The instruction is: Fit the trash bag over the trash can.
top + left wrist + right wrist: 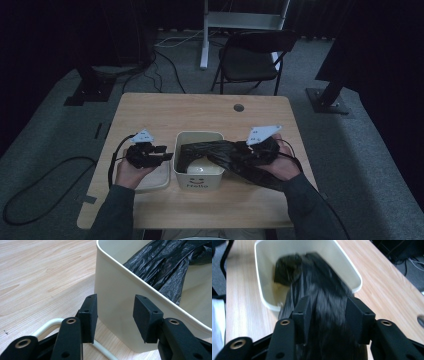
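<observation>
A cream bin (198, 181) with a smiley and lettering on its front stands mid-table. A black plastic bag (215, 149) drapes from inside it over the right rim to my right hand. My right gripper (236, 156) sits just right of the bin. In the right gripper view its jaws (327, 317) stand apart with the bag (322, 290) lying between them, blurred. My left gripper (167, 156) is at the bin's left side. It is open (115, 317) close to the bin's outer wall (112, 290) and holds nothing.
A flat white lid or tray (152, 182) lies under my left hand, with its rim (47, 326) below the left jaws. A round hole (239, 107) is in the tabletop at the back. A folding chair (252, 60) stands beyond the table.
</observation>
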